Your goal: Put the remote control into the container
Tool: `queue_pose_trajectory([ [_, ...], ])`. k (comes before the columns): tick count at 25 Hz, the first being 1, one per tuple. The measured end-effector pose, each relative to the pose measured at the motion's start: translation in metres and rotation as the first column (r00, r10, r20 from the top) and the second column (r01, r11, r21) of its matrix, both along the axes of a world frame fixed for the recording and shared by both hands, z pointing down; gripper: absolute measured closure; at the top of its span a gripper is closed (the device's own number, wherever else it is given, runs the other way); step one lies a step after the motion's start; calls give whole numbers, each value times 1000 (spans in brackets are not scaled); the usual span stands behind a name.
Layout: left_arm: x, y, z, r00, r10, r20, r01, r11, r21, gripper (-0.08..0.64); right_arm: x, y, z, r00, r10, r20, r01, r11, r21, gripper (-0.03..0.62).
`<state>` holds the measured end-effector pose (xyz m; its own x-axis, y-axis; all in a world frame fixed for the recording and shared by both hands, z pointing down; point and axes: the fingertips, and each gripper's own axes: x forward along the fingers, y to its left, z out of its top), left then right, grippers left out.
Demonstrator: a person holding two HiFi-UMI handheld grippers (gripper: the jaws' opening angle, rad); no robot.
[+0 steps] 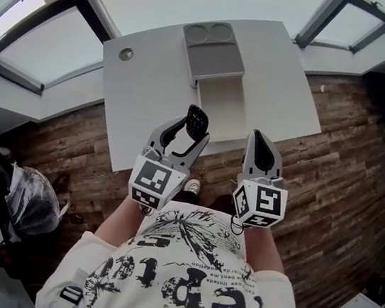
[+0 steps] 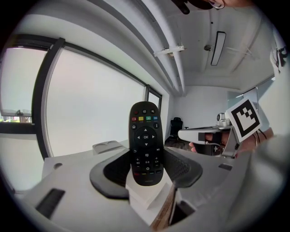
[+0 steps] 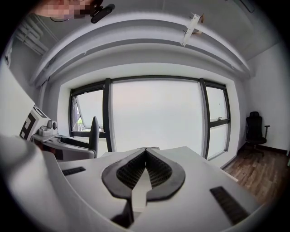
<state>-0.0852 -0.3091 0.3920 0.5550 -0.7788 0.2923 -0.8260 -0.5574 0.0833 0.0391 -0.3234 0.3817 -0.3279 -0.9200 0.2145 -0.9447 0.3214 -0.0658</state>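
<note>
My left gripper [image 1: 190, 129] is shut on a black remote control [image 1: 196, 122], which stands upright between the pads with its buttons toward the camera [image 2: 145, 142]. It hangs over the near edge of the white table [image 1: 142, 106]. The container [image 1: 221, 107], a pale open box with a grey lid [image 1: 213, 51] folded back behind it, sits on the table just ahead. To the right of the remote, my right gripper [image 1: 255, 139] is shut, its dark pads [image 3: 131, 170] meeting at the tip with nothing between them.
A round cable hole [image 1: 126, 54] sits in the table's far left corner. Large windows run behind the table. On the wooden floor to the left are a black stand and a plastic-wrapped bundle [image 1: 24, 200]. An office chair [image 3: 256, 127] stands at the right wall.
</note>
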Motion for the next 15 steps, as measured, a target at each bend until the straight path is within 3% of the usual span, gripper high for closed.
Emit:
queue_pose_trajectory([
  [10,-1,-31,16,999,-49,-11,48,998,-51,327,-11,-48,11,995,-90,-37,89,996,-30,589],
  [15,19,-54,22,995,-94,34,96,993,-70,327,-3,-81,11,987,-161,-9,161,987,-19,589],
])
